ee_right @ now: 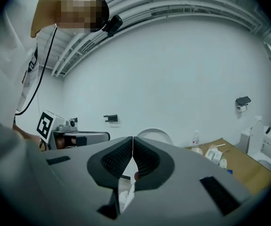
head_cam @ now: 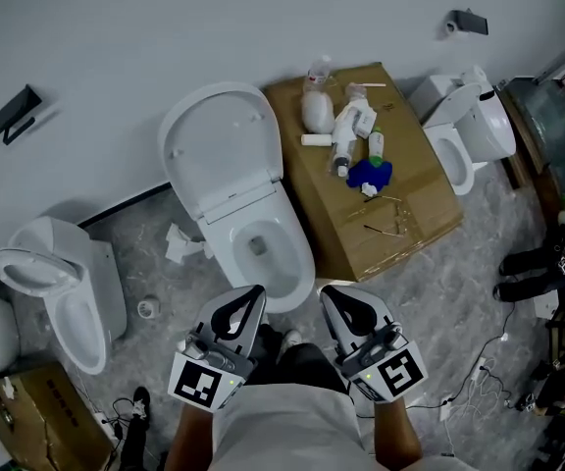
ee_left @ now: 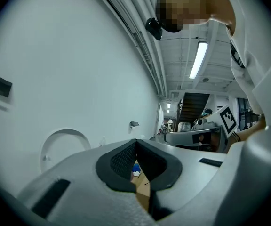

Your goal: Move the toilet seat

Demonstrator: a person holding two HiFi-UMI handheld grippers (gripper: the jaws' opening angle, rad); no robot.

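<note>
A white toilet (head_cam: pixel 268 253) stands against the wall with its seat and lid (head_cam: pixel 219 150) raised upright. The lid shows as a white arch in the left gripper view (ee_left: pixel 62 145) and the right gripper view (ee_right: pixel 155 135). My left gripper (head_cam: pixel 253 292) and right gripper (head_cam: pixel 327 294) hover side by side just in front of the bowl's near rim, a short gap from it, both pointing toward the wall. Both are shut with nothing between the jaws (ee_left: pixel 135 142) (ee_right: pixel 132 139). Neither touches the toilet.
A flattened cardboard sheet (head_cam: pixel 400 214) with bottles and a blue item (head_cam: pixel 369 173) lies right of the toilet. Another white toilet (head_cam: pixel 62 292) stands at the left, a third (head_cam: pixel 464 126) at the right. Cables (head_cam: pixel 479 376) trail on the floor at right.
</note>
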